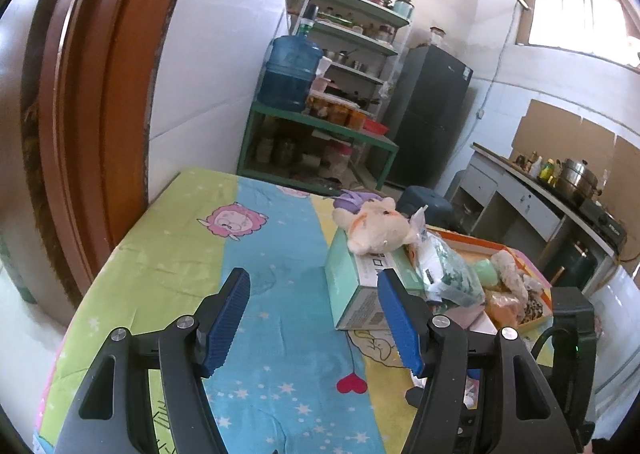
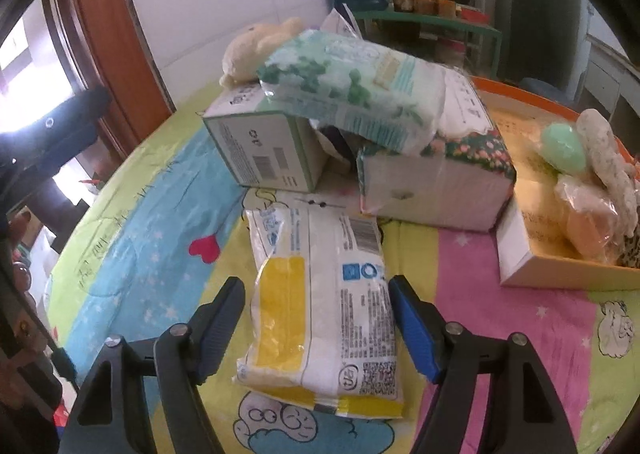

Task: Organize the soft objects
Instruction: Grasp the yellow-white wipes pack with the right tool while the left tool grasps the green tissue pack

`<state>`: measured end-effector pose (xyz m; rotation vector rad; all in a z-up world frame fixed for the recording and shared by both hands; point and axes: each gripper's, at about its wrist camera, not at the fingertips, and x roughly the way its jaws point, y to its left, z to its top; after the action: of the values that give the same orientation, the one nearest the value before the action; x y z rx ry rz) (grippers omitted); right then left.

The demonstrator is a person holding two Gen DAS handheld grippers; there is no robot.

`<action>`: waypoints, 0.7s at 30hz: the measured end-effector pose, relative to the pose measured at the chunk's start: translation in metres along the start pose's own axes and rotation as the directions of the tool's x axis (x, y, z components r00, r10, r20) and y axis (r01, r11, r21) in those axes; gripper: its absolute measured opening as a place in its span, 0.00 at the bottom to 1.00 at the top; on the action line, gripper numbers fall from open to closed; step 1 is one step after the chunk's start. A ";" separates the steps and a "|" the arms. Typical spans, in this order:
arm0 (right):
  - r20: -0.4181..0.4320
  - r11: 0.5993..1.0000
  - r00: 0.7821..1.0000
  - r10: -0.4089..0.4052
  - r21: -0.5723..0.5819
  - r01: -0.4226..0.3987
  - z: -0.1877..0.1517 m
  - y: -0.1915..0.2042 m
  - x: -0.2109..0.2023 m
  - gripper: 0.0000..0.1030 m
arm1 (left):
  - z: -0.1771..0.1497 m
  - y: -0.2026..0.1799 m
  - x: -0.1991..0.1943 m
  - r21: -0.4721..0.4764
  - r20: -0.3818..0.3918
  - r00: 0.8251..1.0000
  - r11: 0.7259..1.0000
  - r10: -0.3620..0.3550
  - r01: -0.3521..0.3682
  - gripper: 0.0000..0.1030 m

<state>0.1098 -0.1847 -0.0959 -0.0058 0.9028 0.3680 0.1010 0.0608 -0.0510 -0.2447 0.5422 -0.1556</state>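
Mostly unsorted: only small soft items sit in the far-right orange tray [image 2: 560, 103], right gripper [image 2: 318, 304] straddles the near yellow-white pack [image 2: 320, 294] ungripped, left gripper [image 1: 314, 318] open, empty.

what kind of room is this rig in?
Most likely a home kitchen. A fridge stands in the far corner, a metal pot sits on a stove along the counter, and open shelves hold cookware beside a big water jug. The work table wears a cartoon bedsheet.

Each hand-held gripper [image 1: 314, 318] is black, with ribbed blue pads [image 2: 412, 328].
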 end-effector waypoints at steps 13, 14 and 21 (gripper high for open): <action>0.053 0.995 0.998 0.034 0.087 -0.038 -0.033 -0.034 -0.041 0.51 | 0.000 -0.056 0.015 0.096 -0.051 0.972 0.968 -0.229 0.233 0.66; 0.058 0.995 0.998 0.034 0.094 -0.039 -0.034 -0.039 -0.045 0.51 | 0.001 -0.064 0.016 0.119 -0.052 0.969 0.962 -0.240 0.245 0.66; 0.063 0.994 0.998 0.009 0.106 -0.015 -0.045 -0.061 -0.064 0.51 | -0.002 -0.127 0.017 0.644 -0.075 0.942 0.706 -0.326 0.295 0.66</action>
<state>0.0582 -0.2692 -0.0840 0.1084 0.8597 0.3294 0.1038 -0.0654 -0.0268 0.3517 0.3674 -0.6594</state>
